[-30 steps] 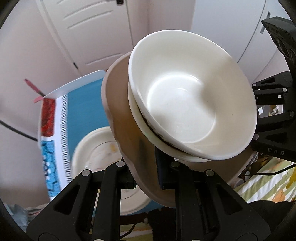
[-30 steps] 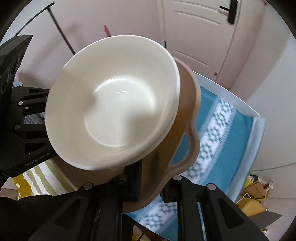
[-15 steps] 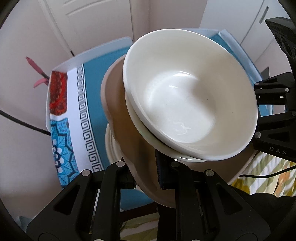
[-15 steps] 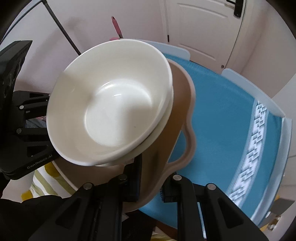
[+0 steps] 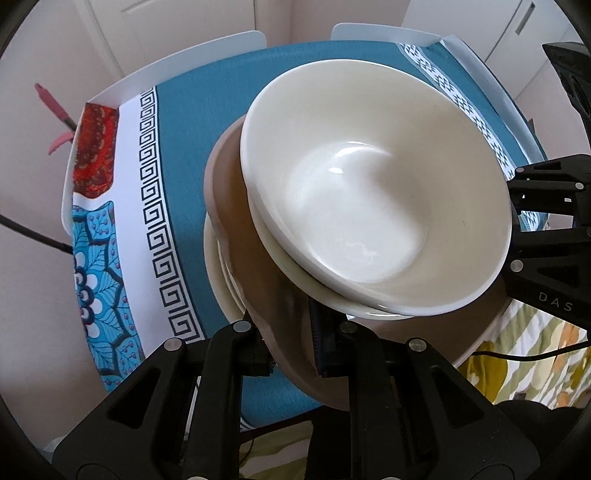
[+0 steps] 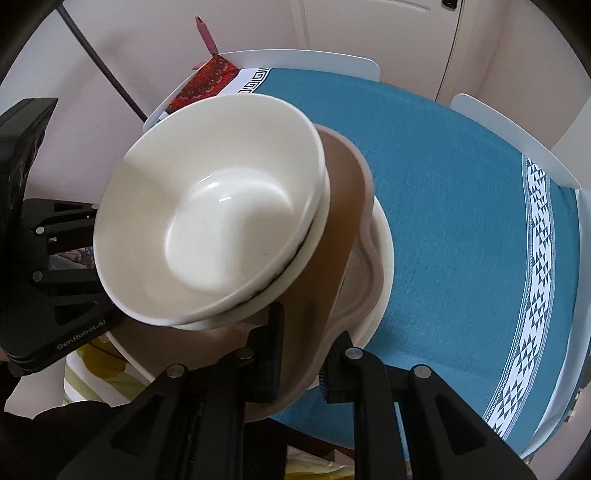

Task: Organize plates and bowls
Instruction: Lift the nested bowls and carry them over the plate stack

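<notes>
A tan plate with a wavy rim [image 5: 243, 236] [image 6: 343, 206] carries two nested white bowls [image 5: 373, 206] [image 6: 207, 229]. My left gripper [image 5: 291, 343] is shut on the plate's near edge. My right gripper [image 6: 301, 354] is shut on the plate's opposite edge. Both hold the stack just above a pile of cream plates [image 5: 218, 266] [image 6: 382, 251] that lies on the blue tablecloth [image 5: 192, 122] [image 6: 454, 206]. Most of that pile is hidden under the tan plate. Each gripper's black body shows at the side of the other's view.
White chair backs [image 5: 207, 51] [image 6: 321, 59] stand along the table's far sides. A red and blue patterned cloth end [image 5: 96, 158] hangs at the left edge. A pink stick [image 6: 207, 35] and white doors lie beyond. A yellow-green striped fabric [image 5: 517, 354] lies near me.
Both grippers have carried the plate and bowls forward and down over the table. The cream plate pile has slid under the tan plate, and more tablecloth shows.
</notes>
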A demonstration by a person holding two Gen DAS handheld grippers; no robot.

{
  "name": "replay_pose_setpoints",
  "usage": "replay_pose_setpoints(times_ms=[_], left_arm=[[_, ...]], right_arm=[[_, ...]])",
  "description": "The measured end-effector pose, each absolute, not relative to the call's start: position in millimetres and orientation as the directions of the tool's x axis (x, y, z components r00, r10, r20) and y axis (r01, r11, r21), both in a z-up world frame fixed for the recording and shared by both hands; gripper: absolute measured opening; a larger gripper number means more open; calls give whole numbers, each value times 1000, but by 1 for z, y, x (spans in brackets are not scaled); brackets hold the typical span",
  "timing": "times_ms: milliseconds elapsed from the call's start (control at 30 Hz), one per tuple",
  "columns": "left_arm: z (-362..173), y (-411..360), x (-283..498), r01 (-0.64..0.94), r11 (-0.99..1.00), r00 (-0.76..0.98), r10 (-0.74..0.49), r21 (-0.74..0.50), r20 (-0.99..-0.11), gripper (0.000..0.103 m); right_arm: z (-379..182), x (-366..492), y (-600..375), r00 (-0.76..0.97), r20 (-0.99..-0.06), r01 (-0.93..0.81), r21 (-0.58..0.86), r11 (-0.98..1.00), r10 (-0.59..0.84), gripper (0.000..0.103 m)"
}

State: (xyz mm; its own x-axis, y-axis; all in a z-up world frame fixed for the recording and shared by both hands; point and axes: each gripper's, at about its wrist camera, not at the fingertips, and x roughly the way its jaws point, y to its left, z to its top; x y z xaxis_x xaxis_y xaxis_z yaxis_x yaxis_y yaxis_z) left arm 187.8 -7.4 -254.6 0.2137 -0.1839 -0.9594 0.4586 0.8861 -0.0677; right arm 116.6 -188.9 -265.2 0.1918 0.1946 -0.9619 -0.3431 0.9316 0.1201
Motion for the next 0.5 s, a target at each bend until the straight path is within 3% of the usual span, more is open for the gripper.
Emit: replay_pose_setpoints(times_ms=[500], left_arm=[[-260,-16,185,449,894,250,-125,1,-960,14]], right_arm=[[-269,110,-190,210,-955,-278,147,949,210,15]])
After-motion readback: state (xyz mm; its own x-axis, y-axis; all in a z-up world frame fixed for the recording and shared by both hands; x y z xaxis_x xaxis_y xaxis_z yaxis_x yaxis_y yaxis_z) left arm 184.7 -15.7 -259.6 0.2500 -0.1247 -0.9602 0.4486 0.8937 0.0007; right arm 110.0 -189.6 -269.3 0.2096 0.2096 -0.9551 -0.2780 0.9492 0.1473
